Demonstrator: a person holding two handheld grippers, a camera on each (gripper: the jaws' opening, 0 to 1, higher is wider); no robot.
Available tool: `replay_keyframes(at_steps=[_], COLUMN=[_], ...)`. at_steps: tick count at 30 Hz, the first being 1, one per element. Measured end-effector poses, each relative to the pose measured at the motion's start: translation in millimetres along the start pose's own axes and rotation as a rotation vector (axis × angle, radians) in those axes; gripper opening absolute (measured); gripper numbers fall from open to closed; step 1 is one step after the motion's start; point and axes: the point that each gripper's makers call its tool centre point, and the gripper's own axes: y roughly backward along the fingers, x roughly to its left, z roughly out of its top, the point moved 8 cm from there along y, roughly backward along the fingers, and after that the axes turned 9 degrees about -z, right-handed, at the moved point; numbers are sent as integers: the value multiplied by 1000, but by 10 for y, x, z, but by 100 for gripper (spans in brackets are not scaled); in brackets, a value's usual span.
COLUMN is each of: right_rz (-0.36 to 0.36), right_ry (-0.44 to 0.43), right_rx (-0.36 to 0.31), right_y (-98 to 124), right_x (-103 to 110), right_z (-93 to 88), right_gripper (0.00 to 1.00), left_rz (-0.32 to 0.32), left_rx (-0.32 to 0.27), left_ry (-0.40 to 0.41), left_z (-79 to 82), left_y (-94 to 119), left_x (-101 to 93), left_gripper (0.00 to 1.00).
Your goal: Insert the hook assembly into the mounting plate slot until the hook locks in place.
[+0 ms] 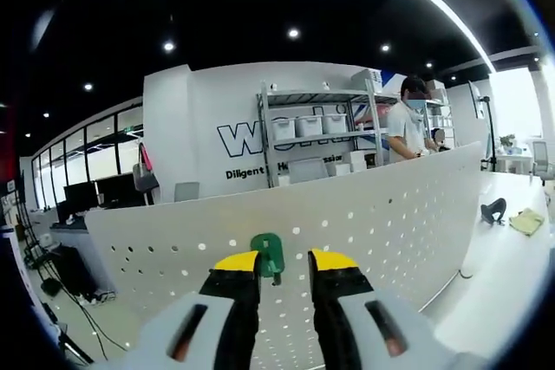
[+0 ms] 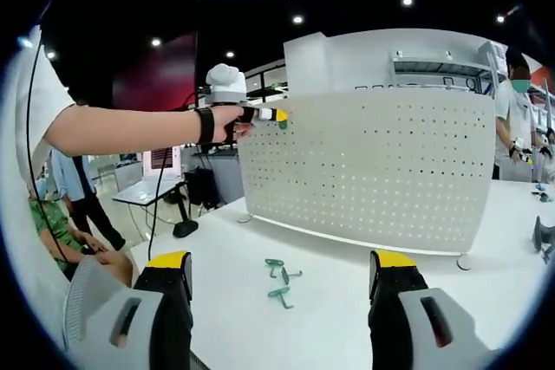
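A green hook (image 1: pixel 267 256) sits against the white perforated mounting plate (image 1: pixel 390 223) near its top edge. It lies between the yellow tips of my left gripper (image 1: pixel 284 262), close to the left tip, with bare plate showing between it and the right tip. In the right gripper view a person's arm holds that left gripper (image 2: pixel 270 115) at the upper left corner of the plate (image 2: pixel 373 171), with the green hook (image 2: pixel 283 124) at its tip. My right gripper (image 2: pixel 282 270) stands wide open above the white table. Three loose green hooks (image 2: pixel 279 282) lie on the table ahead of it.
The plate stands upright on a white table (image 2: pixel 260 335). A black object (image 1: pixel 493 210) and a yellow cloth (image 1: pixel 526 222) lie at its right end. A person (image 1: pixel 406 127) stands by a shelf with bins (image 1: pixel 312 126). People sit at the left (image 2: pixel 61 231).
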Motion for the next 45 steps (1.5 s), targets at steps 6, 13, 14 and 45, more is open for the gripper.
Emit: replay_keyframes(at_steps=[6, 13, 14, 45], right_rz=[5, 7, 8, 33], right_ry=[5, 7, 9, 17], right_rx=[-1, 1, 1, 7], right_y=[-7, -11, -11, -36], right_x=[15, 13, 17, 36], right_z=[4, 2, 2, 18], right_gripper=[86, 86, 86, 85], left_rz=[-7, -17, -16, -292], left_rx=[-18, -35, -36, -64], left_ry=[11, 13, 14, 31], left_z=[18, 16, 12, -105], left_y=[96, 216, 223, 768], left_x=[-25, -55, -55, -549], left_gripper=[23, 24, 24, 46])
